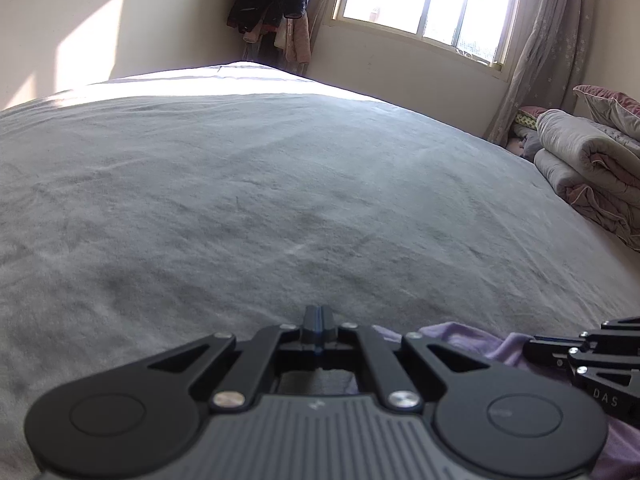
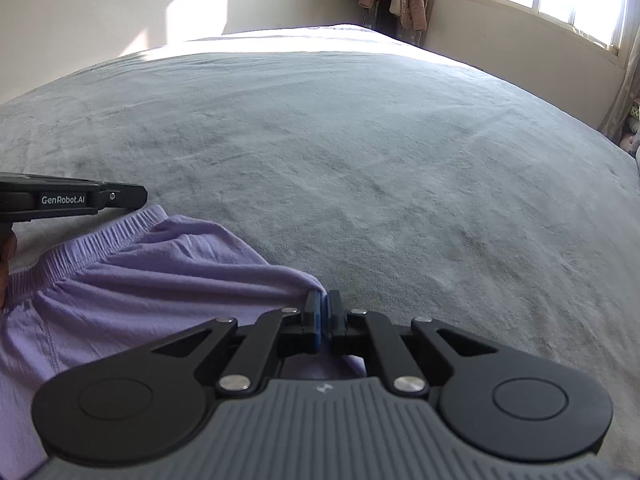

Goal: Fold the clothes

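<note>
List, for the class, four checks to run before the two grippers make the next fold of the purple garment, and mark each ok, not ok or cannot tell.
1. Right gripper pinches the purple garment: ok, fingers closed on a bunched edge.
2. Left gripper holds cloth: cannot tell; fingers are together, but no fabric shows between them.
3. Grey bed cover ahead free for laying out the garment: ok.
4. Garment lies flat: not ok, it is bunched and creased near the elastic waistband.
</note>
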Tool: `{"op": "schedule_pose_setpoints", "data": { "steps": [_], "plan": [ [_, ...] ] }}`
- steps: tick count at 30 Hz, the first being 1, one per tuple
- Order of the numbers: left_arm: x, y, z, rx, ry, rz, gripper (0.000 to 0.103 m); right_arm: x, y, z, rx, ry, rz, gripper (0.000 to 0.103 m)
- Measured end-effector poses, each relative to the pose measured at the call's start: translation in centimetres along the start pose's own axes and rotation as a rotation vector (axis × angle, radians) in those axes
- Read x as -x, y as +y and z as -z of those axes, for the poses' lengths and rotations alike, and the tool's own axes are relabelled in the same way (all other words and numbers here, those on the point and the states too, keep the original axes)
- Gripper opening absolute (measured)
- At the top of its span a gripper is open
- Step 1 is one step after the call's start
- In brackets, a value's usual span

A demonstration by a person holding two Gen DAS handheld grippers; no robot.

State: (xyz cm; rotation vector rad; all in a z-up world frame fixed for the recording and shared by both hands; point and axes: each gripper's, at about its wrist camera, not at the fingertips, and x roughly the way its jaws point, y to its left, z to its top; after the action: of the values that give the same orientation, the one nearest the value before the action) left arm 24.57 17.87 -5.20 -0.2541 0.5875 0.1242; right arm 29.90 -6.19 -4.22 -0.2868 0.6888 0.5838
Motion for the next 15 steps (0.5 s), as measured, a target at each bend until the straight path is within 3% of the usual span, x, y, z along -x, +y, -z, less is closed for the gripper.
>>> {"op": "schedule_pose_setpoints", "data": {
  "steps": [4,5,7,8,9,15],
  "plan": [
    [1.2,-0.4,-0.6,-0.003,0.016,0.055,0.027,1.6,-1.3,-0.5,-0.032,-0.002,-0.023,0.014],
    [1.6,-0.5,-0.7,-0.002,0.013,0.077,0.027,2.0,-1.7,-0.7,-0.041,-0.003,-0.029,0.016],
    [2.4,-1.0,-1.0,0.012,-0.004,0.145,0.032,2.8,-2.4,-0.9,-0.057,-0.004,-0.039,0.029],
    [2.4,-1.3,-1.0,0.020,-0.005,0.182,0.034,3.7,-3.0,-1.0,-0.061,-0.011,-0.023,0.046],
    [2.4,-1.5,-1.0,0.027,-0.004,0.219,0.035,4.6,-3.7,-1.0,-0.065,-0.019,-0.008,0.049],
    [0.5,-4.5,0.0,-0.021,0.070,0.355,0.035,8.9,-7.7,0.6,-0.081,0.026,0.083,0.045]
  ]
}}
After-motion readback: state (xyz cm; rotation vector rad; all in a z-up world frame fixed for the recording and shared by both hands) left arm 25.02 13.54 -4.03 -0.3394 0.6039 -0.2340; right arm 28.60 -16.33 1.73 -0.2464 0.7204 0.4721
